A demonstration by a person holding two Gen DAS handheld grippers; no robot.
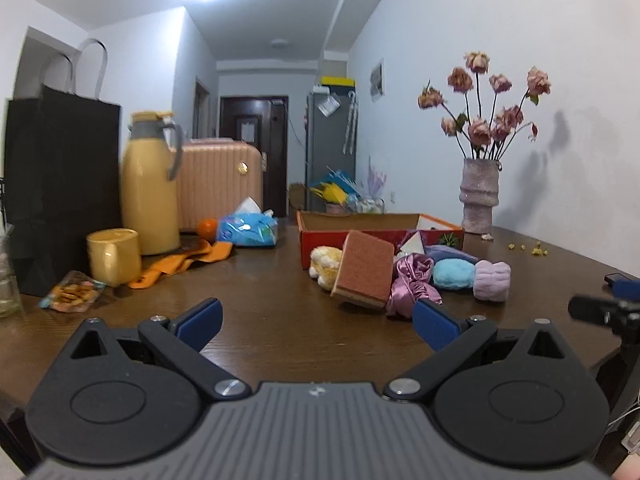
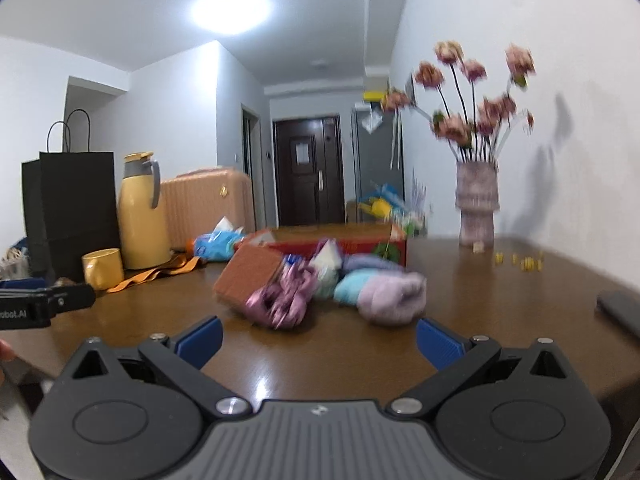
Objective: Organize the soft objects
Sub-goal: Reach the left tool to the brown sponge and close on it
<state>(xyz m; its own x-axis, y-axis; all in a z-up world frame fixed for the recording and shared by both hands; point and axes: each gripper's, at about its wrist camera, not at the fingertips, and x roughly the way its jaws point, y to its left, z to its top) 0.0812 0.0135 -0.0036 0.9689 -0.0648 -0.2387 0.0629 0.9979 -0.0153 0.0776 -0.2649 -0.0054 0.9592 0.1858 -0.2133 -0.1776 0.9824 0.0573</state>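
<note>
Both my grippers, left and right, hover with jaws wide and empty; the soft pile lies just ahead-right on the desk, before the red box, my left nearer.

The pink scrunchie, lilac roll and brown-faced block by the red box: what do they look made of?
Pink scrunchie: glossy, satin-like fabric, with shiny gathered folds. Lilac roll: matte, fuzzy cloth, probably terry or plush. Brown-faced block: likely a sponge, with a coarse matte face over a paler layer.
</note>
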